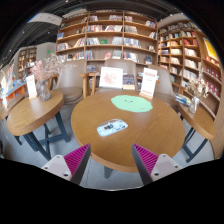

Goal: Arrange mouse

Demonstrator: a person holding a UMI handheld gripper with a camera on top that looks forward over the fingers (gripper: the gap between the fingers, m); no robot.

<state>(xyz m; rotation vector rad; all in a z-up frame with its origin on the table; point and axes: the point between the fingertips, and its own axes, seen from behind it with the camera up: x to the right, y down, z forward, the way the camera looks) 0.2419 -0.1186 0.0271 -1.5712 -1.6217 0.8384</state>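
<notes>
- Claw (110, 165) spread wide, pink pads (76, 160) apart, nothing between them, we see it hovering short of the round wooden desk (150, 125)
- Mouse (118, 126) looks like the small dark thing on a pale mat (112, 128) near the desk's front edge, just ahead of the fingers; too small for us to be sure of its outline
- Green mat (131, 103) lies further back on the same desk, well apart from the mouse, probably the target spot, we judge
- Signs (111, 78) stand at the desk's far side, bookshelves (105, 35) behind, second desk (30, 112) to one side
- Risks as we judge them: mouse sits close to the edge, so a clumsy approach could nudge it off
- A smooth curved shell may slip from the pads if pinched off-centre
- Pale mat could get caught and dragged along with it
</notes>
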